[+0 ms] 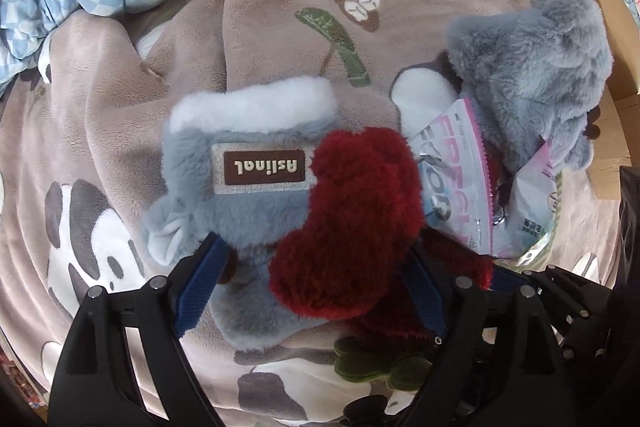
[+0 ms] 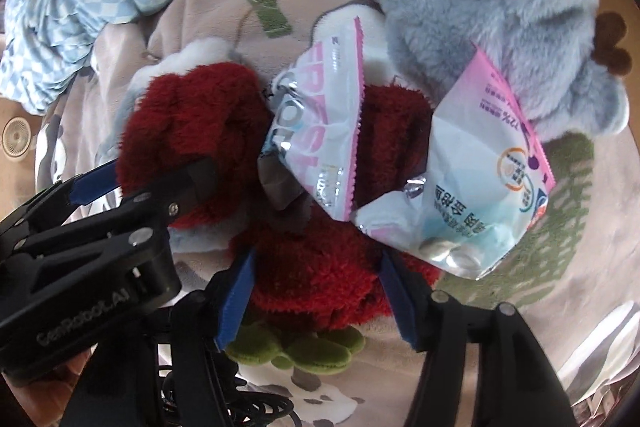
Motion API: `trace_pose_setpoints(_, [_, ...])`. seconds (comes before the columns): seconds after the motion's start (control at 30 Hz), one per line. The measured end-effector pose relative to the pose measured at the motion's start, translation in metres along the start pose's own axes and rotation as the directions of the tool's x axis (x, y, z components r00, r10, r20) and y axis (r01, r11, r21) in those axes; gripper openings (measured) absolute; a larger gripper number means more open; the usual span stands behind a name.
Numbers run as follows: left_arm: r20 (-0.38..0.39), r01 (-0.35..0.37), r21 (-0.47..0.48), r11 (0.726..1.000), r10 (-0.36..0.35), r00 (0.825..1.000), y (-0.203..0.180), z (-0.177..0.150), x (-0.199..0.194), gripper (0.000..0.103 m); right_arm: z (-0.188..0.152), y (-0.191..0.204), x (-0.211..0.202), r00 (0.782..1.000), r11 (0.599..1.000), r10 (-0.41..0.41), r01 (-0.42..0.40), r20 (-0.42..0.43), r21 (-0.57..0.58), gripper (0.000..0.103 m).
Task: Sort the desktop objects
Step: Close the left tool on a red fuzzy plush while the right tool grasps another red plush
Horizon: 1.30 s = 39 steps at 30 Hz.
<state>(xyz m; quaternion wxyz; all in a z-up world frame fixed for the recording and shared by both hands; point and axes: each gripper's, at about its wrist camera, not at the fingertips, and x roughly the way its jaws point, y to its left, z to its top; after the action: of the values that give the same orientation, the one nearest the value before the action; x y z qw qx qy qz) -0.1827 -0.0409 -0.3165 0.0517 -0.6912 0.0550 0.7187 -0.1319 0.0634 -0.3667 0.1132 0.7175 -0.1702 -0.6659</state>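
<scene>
While your left gripper (image 1: 312, 279) hangs low in the left wrist view, its jaws stand open around the red plush (image 1: 352, 223) overlapping the grey slipper (image 1: 240, 163), at centre. Across the right wrist view, your right gripper (image 2: 316, 287) straddles that plush's lower part, unclosed, snack packets (image 2: 460, 187) upper right. You seem mid-grasp; next, close squarely.

Red plush toy (image 2: 320, 267): shaggy cloth pile, matt. Grey slipper (image 1: 240, 187): soft fur, woven label. Sachets (image 2: 472, 163): glossy crinkled foil-plastic. Blanket (image 1: 280, 27): smooth matt fleece. Fingers (image 2: 236, 303): ribbed blue pads, matt black plastic frames.
</scene>
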Motion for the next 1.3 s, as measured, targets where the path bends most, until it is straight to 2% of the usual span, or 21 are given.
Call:
trace_pose_setpoints(0.07, [-0.005, 0.016, -0.002, 1.0, -0.016, 1.0, 0.002, 0.001, 0.005, 0.084, 0.002, -0.002, 0.005, 1.0, 1.0, 0.018, -0.018, 0.001, -0.01, 0.06])
trace_pose_setpoints(0.13, [0.004, 0.059, 0.0, 0.998, -0.059, 0.998, 0.005, 0.001, 0.006, 0.083, 0.002, -0.007, 0.007, 1.0, 1.0, 0.02, -0.02, 0.001, -0.012, 0.046])
trace_pose_setpoints(0.2, [0.009, 0.093, -0.024, 0.995, -0.093, 0.996, 0.012, 0.0, 0.003, 0.063, 0.002, -0.012, 0.004, 0.999, 0.999, 0.034, -0.034, 0.001, 0.004, 0.036])
trace_pose_setpoints(0.23, [-0.001, 0.128, -0.047, 0.991, -0.128, 0.992, 0.017, 0.0, 0.003, 0.043, 0.001, -0.014, 0.002, 0.999, 0.999, 0.042, -0.042, 0.003, 0.012, 0.032])
trace_pose_setpoints(0.3, [-0.02, 0.201, -0.107, 0.974, -0.205, 0.979, 0.028, -0.002, 0.001, 0.037, -0.001, -0.018, -0.002, 0.998, 0.998, 0.057, -0.057, 0.011, 0.025, 0.028])
trace_pose_setpoints(0.33, [-0.022, 0.21, -0.121, 0.97, -0.214, 0.976, 0.03, -0.003, 0.0, 0.035, -0.002, -0.017, -0.005, 0.998, 0.998, 0.06, -0.06, 0.018, 0.025, 0.026])
trace_pose_setpoints(0.67, [0.067, 0.189, -0.078, 0.979, -0.184, 0.981, 0.029, -0.01, -0.052, 0.035, -0.015, -0.01, -0.04, 0.992, 0.994, 0.111, -0.112, 0.06, 0.016, 0.021])
trace_pose_setpoints(0.83, [0.076, 0.182, -0.068, 0.981, -0.177, 0.981, 0.026, -0.011, -0.07, 0.035, -0.021, -0.008, -0.054, 0.989, 0.992, 0.127, -0.128, 0.078, 0.011, 0.021])
trace_pose_setpoints(1.17, [0.088, 0.172, -0.07, 0.983, -0.165, 0.982, 0.021, -0.035, -0.099, 0.035, -0.044, -0.012, -0.088, 0.979, 0.983, 0.182, -0.181, 0.092, -0.017, 0.02])
trace_pose_setpoints(1.3, [0.101, 0.163, -0.072, 0.984, -0.156, 0.983, 0.019, -0.041, -0.113, 0.035, -0.051, -0.01, -0.104, 0.972, 0.977, 0.212, -0.21, 0.105, -0.03, 0.008])
